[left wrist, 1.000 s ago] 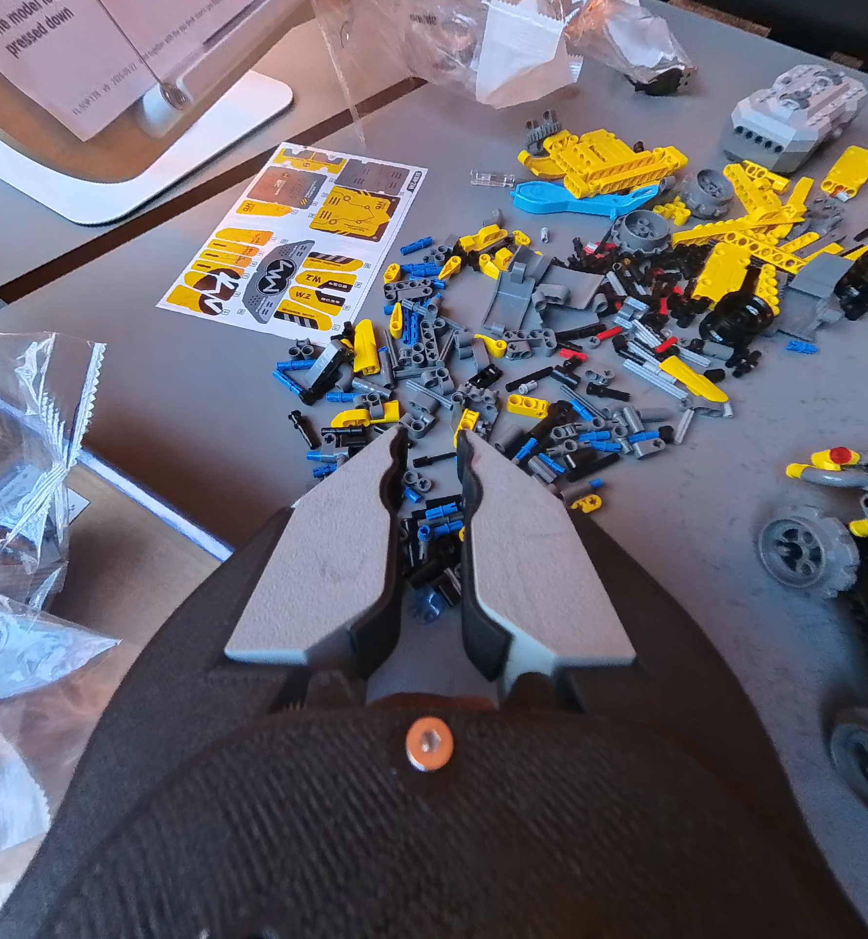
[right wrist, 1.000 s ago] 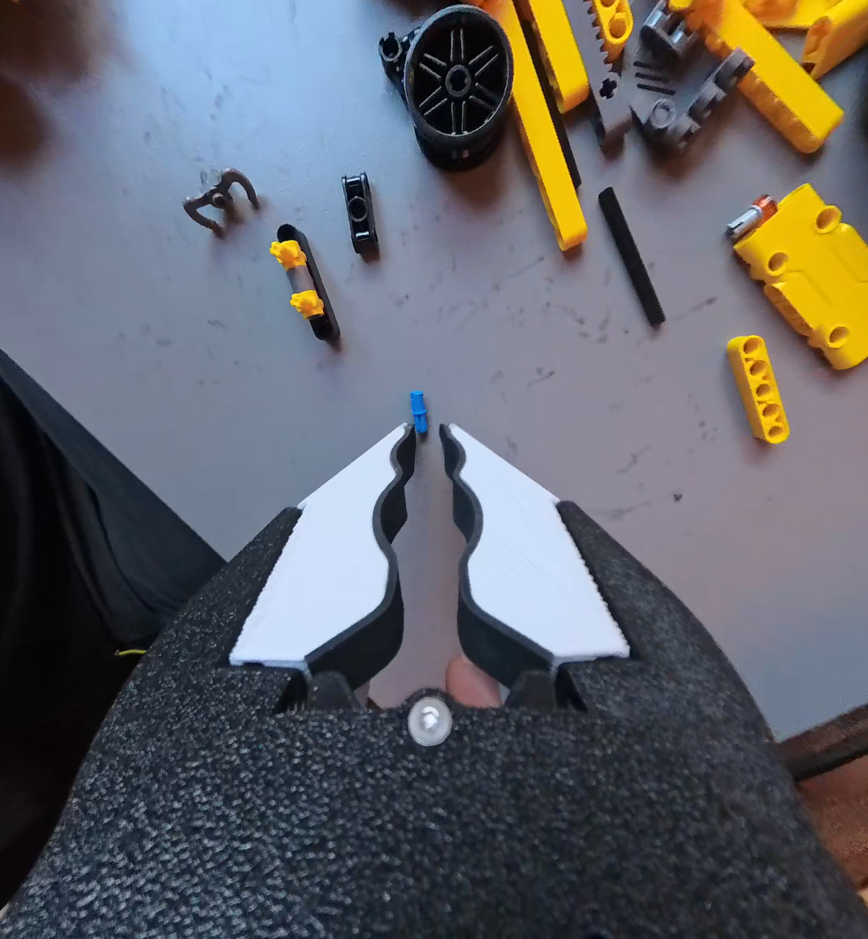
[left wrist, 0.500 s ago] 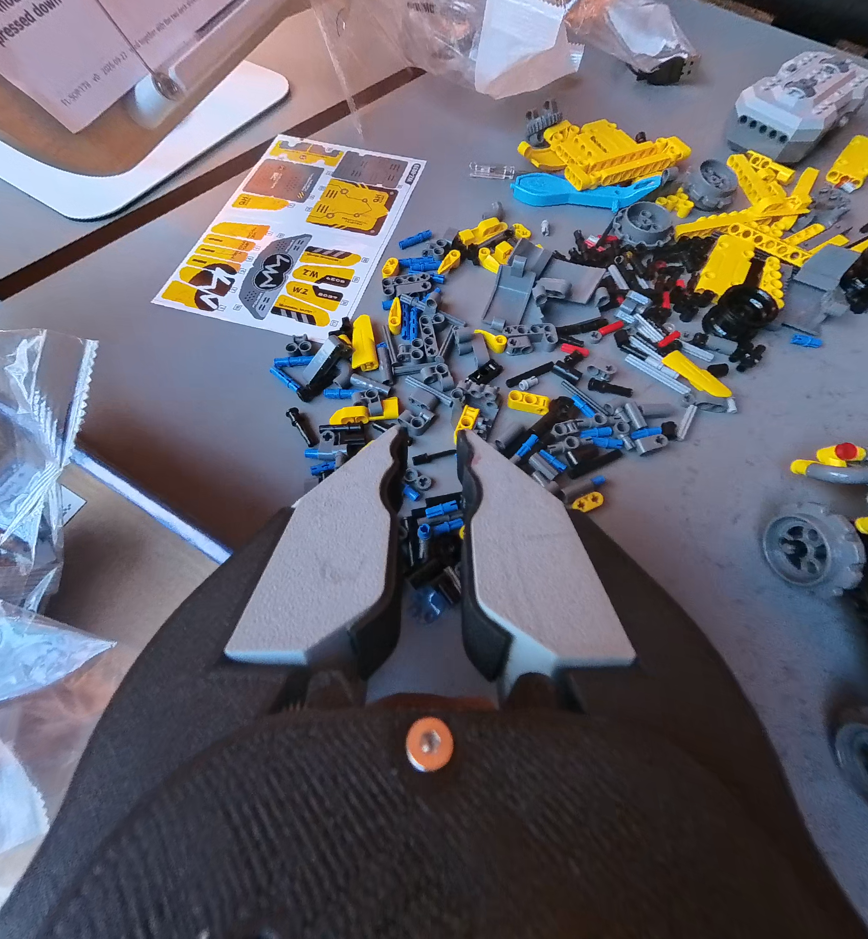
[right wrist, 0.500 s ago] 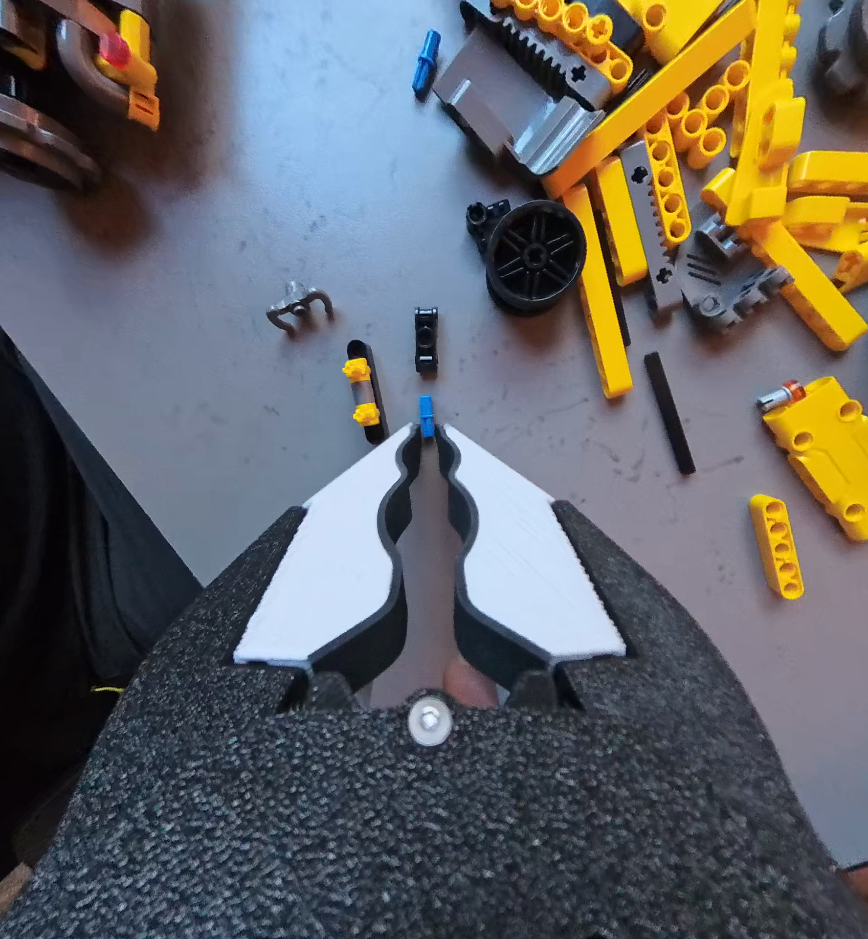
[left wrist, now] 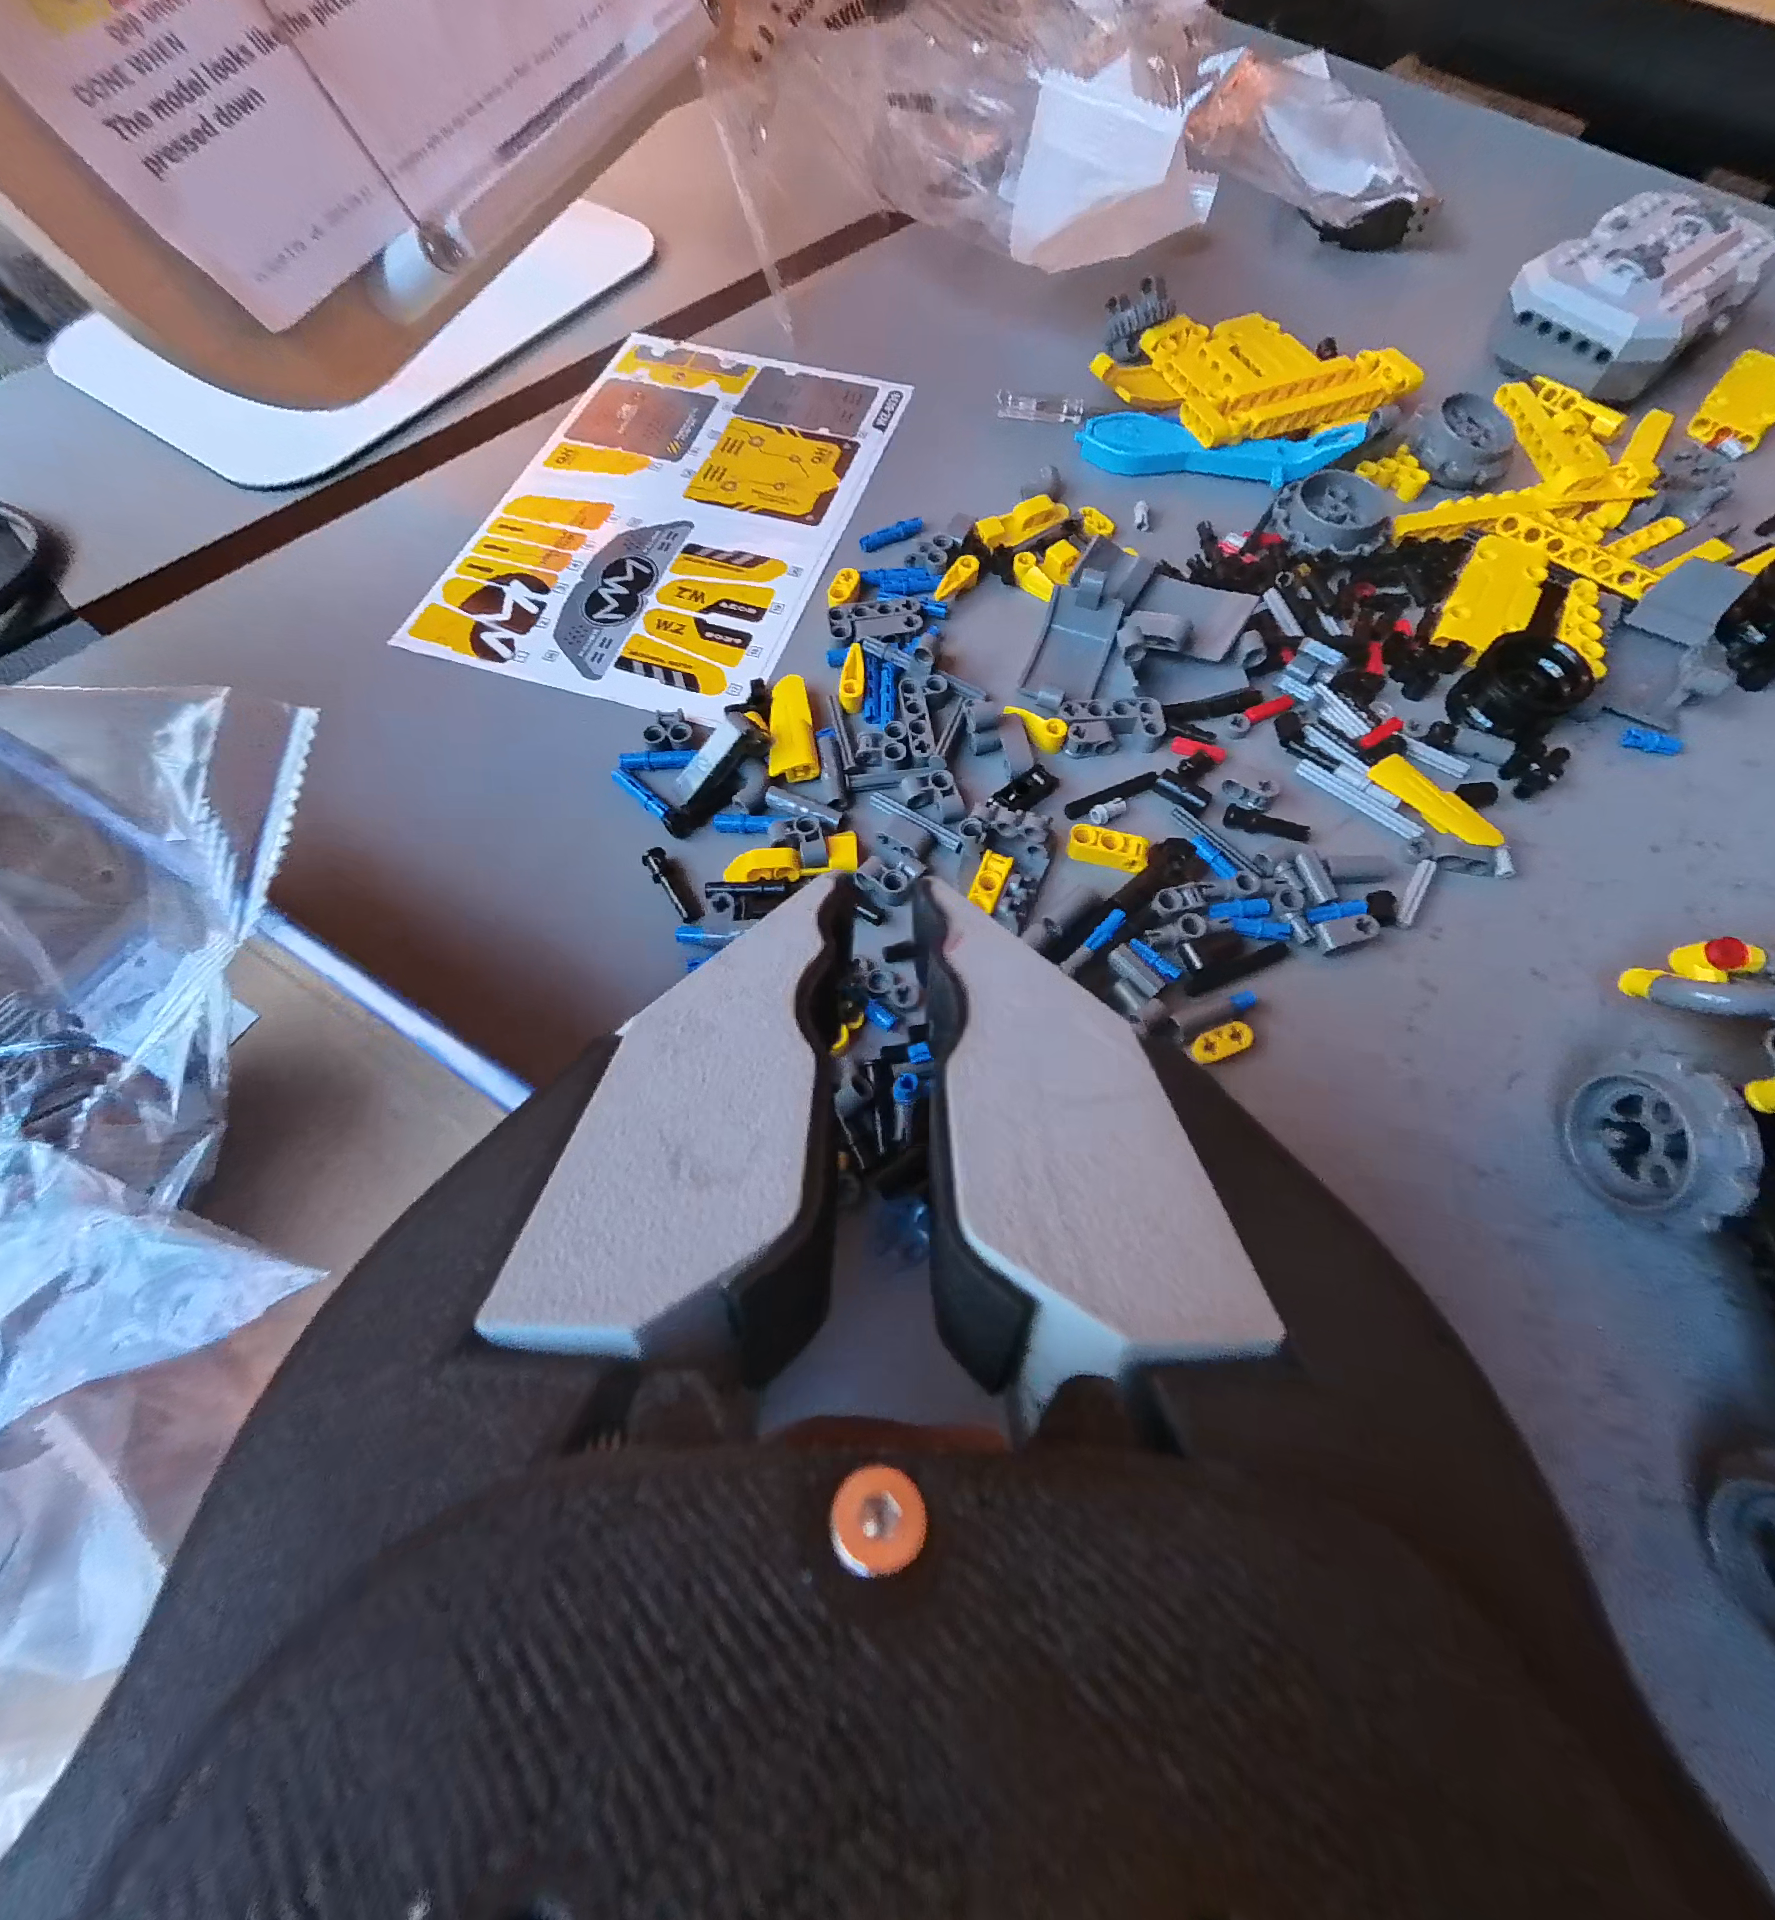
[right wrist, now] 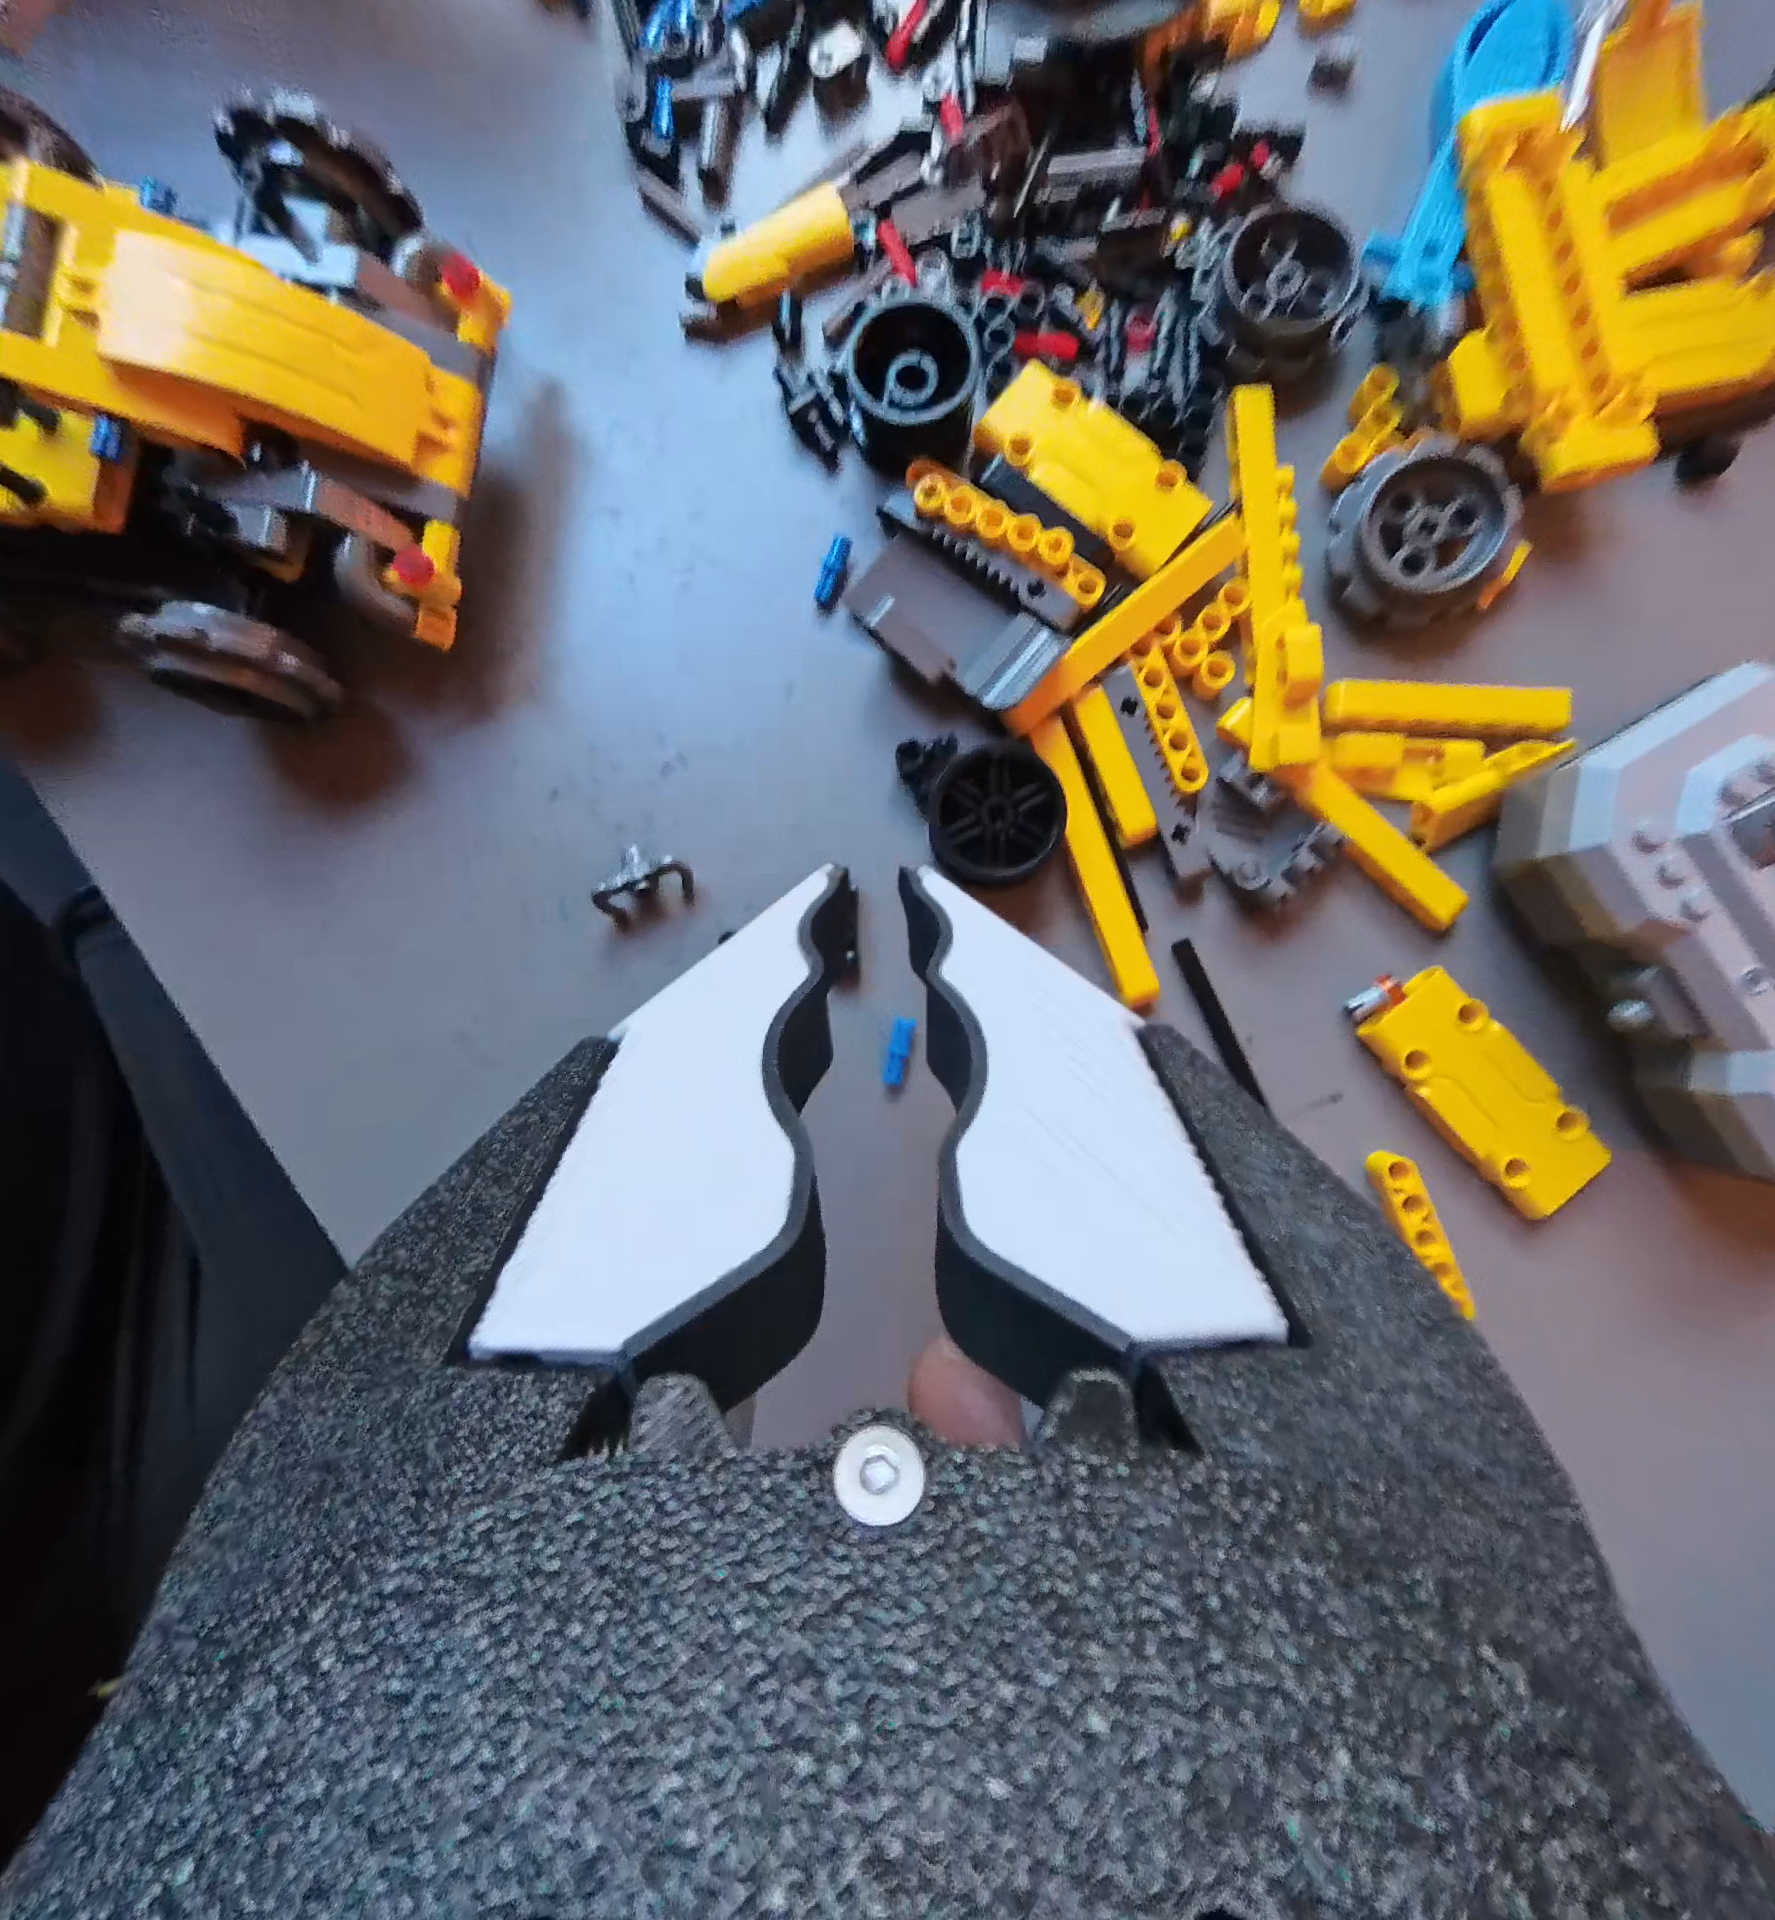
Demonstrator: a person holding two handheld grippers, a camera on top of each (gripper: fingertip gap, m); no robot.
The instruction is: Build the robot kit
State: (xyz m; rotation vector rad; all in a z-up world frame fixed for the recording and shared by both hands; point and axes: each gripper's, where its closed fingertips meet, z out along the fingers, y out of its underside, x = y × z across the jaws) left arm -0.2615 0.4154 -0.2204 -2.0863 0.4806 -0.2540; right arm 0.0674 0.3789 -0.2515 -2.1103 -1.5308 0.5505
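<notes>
Right gripper (right wrist: 875, 902): jaws slightly apart, nothing clamped, raised above the grey table (right wrist: 571, 790). Small blue pin (right wrist: 899, 1049) lies loose on the table, seen in the gap between the fingers, behind the tips. Landmark = that pin. Beyond it, just right of the tips, black spoked wheel (right wrist: 997, 814); left of the tips, small grey claw piece (right wrist: 642, 883). Right of the pin, black axle rod (right wrist: 1215, 1013), then yellow panel (right wrist: 1480, 1091) and short yellow beam (right wrist: 1418, 1226). Farther right, grey motor block (right wrist: 1714, 935). Far beyond the pin, tangle of yellow beams (right wrist: 1267, 623); far left, part-built yellow vehicle (right wrist: 197, 384).

Left gripper (left wrist: 881, 894): jaws a little apart, empty, over the near edge of a heap of small grey, blue and black parts (left wrist: 966, 790). Left-beyond the heap, sticker sheet (left wrist: 654, 540). Beyond the heap, blue flat tool (left wrist: 1205, 447). Right of the heap, grey wheel (left wrist: 1657, 1138) of the vehicle. Left of the gripper, clear plastic bags (left wrist: 83, 987). Far left-beyond, white stand (left wrist: 363, 343) holding a printed page.
</notes>
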